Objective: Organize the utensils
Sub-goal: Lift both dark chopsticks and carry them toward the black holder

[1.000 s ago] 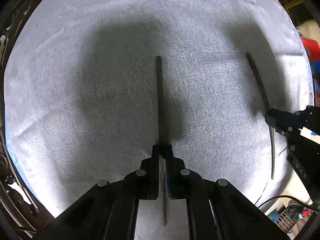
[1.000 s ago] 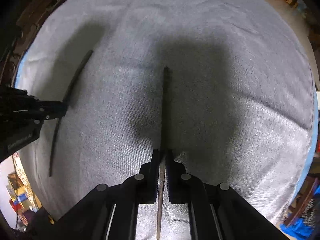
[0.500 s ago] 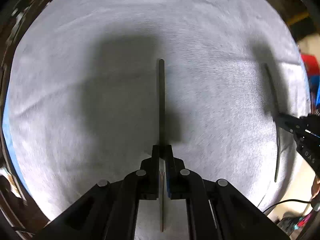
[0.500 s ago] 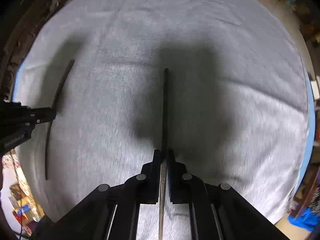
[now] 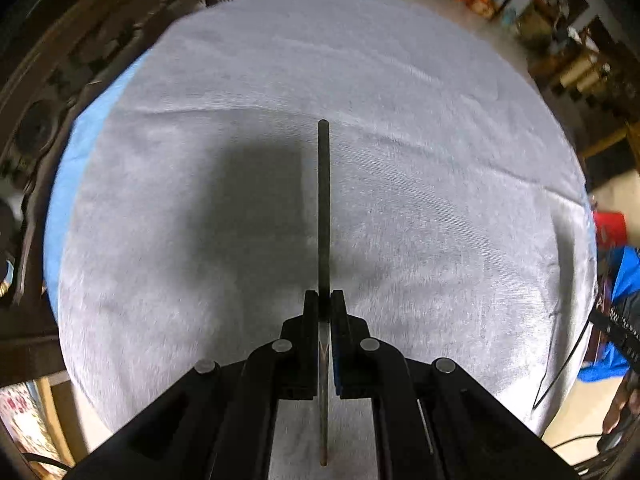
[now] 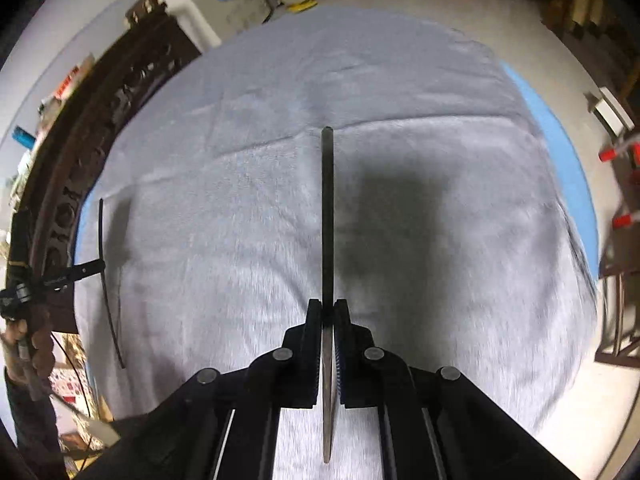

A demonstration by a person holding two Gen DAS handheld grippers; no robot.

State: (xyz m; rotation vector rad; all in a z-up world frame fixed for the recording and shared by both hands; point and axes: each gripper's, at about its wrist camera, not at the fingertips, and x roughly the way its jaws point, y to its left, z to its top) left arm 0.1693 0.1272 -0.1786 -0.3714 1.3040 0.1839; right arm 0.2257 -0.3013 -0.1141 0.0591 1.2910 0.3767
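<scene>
My left gripper (image 5: 324, 297) is shut on a slim dark utensil (image 5: 324, 208), seen edge-on, pointing away over the grey-white cloth (image 5: 420, 184). My right gripper (image 6: 327, 306) is shut on a similar dark utensil (image 6: 327, 208), whose paler metal end runs back between the fingers. Both utensils hang above the cloth and cast shadows on it. In the right wrist view the left gripper (image 6: 86, 270) shows at the far left with its thin utensil (image 6: 109, 300). At the left wrist view's right edge, part of the right gripper's body (image 5: 616, 328) shows. What kind of utensils they are I cannot tell.
The cloth lies over a blue sheet (image 6: 560, 148). Dark carved wooden furniture (image 5: 60, 92) borders the cloth on the left. Cluttered shelves and boxes (image 5: 568, 52) stand beyond the far right edge. A person's hand (image 6: 24, 344) holds the left tool.
Both grippers have lifted away from the cloth and swung, each keeping its utensil. The cloth looks smaller now, and its edges, the furniture and the floor have come into view.
</scene>
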